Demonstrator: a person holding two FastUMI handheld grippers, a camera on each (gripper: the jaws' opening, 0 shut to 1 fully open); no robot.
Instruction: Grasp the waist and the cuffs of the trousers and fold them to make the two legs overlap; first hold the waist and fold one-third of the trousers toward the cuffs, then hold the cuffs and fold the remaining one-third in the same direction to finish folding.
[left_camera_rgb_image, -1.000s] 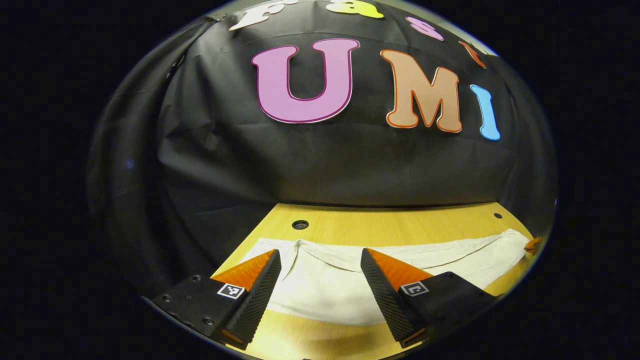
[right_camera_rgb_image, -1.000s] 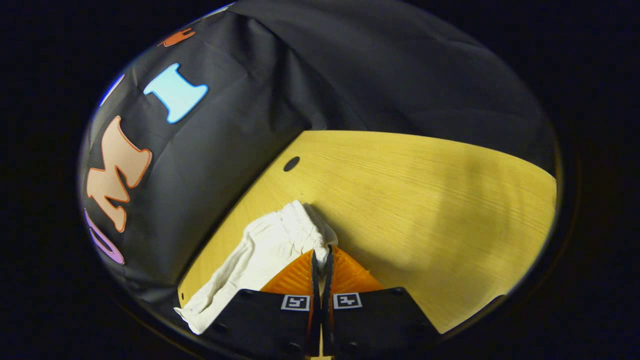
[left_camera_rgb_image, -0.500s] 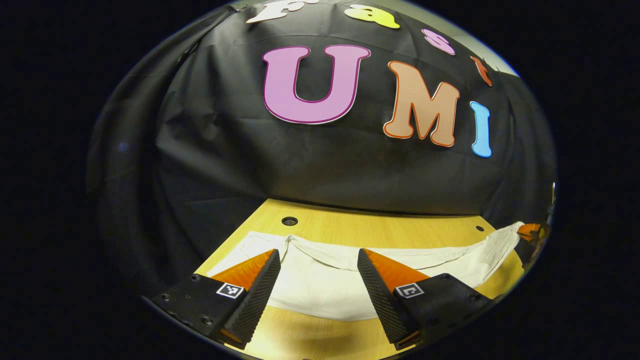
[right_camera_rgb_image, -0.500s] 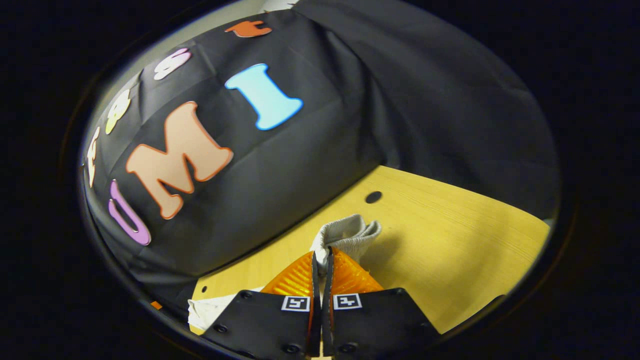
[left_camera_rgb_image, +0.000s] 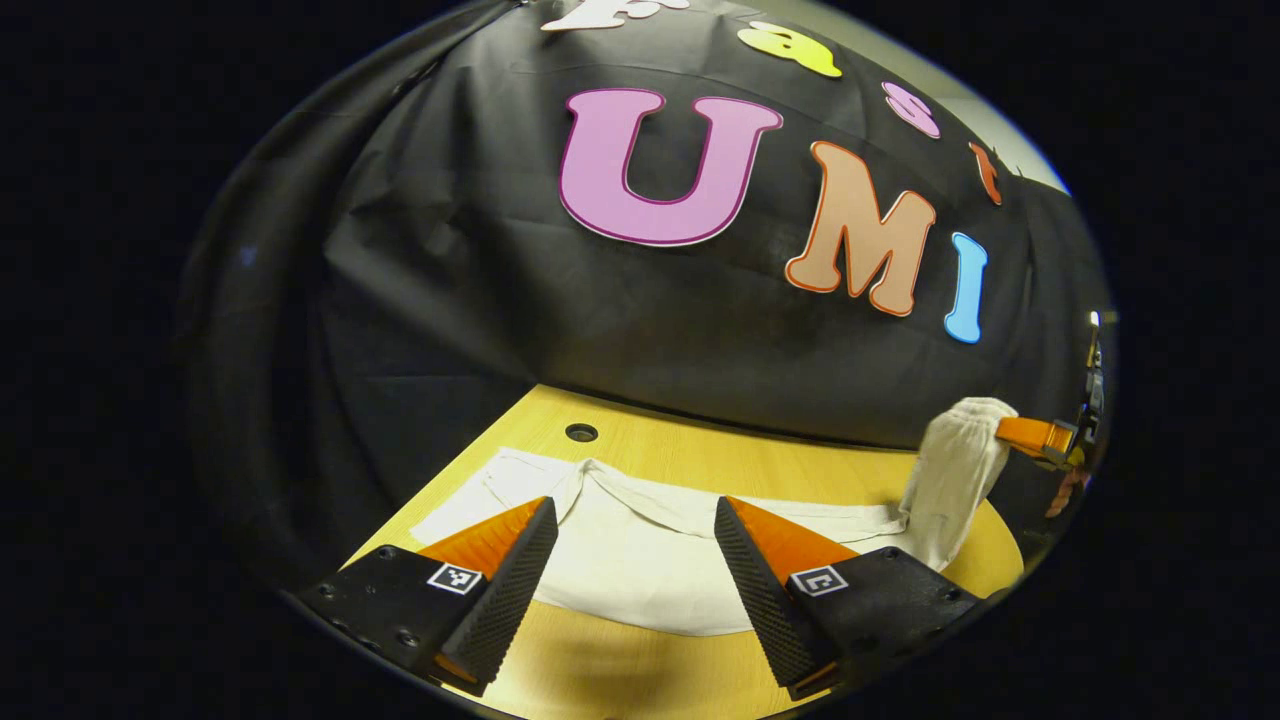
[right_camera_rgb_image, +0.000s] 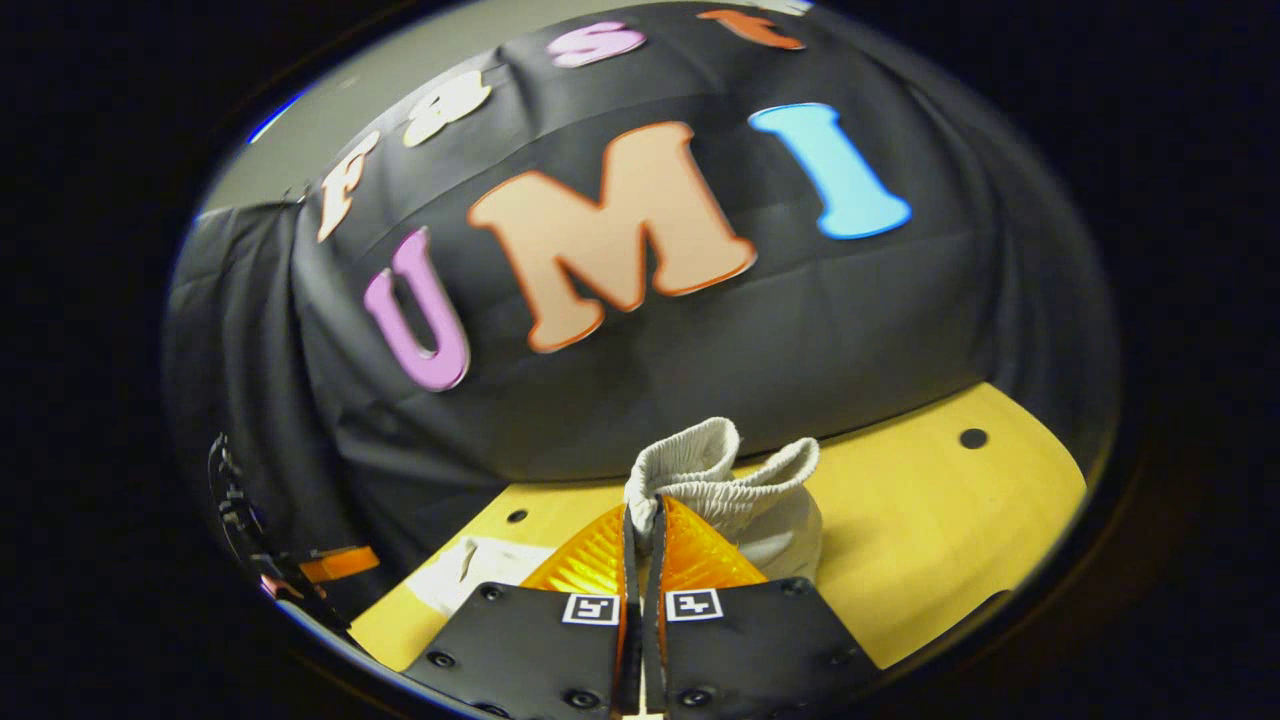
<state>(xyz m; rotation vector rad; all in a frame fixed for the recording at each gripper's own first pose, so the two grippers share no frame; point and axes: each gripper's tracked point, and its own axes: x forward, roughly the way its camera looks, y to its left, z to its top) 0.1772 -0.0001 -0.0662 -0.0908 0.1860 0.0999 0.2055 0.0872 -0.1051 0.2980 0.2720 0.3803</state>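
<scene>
1. Left gripper view: the left hand-held gripper (left_camera_rgb_image: 632, 520) hangs low over the near part of the trousers (left_camera_rgb_image: 640, 560), its two fingers set wide apart with nothing between them.
2. The trousers, white cloth, lie spread across the yellow wooden tabletop (left_camera_rgb_image: 650, 670). One end lies flat near a round hole (left_camera_rgb_image: 581, 432) in the tabletop by the black cloth wall (left_camera_rgb_image: 520, 300).
3. At the right edge of the same view, the other end of the trousers is raised off the tabletop and hangs down in a bunched fold. It is pinched at the top by the right hand-held gripper (left_camera_rgb_image: 1010, 428), with part of a hand (left_camera_rgb_image: 1062, 492) just below it.
4. Right gripper view: the right hand-held gripper (right_camera_rgb_image: 641, 515) has its fingers pressed together on a gathered, ribbed elastic edge of the trousers (right_camera_rgb_image: 730, 480). The cloth stands up in two lobes above the fingertips and drops behind them toward the tabletop (right_camera_rgb_image: 930, 540).
5. In this view the flat part of the trousers shows as a pale patch at lower left. Beyond it, at the far left edge, the left hand-held gripper (right_camera_rgb_image: 335, 563) is small and partly cut off.
6. Two small round holes in the tabletop are seen here, one at the right (right_camera_rgb_image: 972, 438) and one near the wall at the left (right_camera_rgb_image: 516, 516).
</scene>
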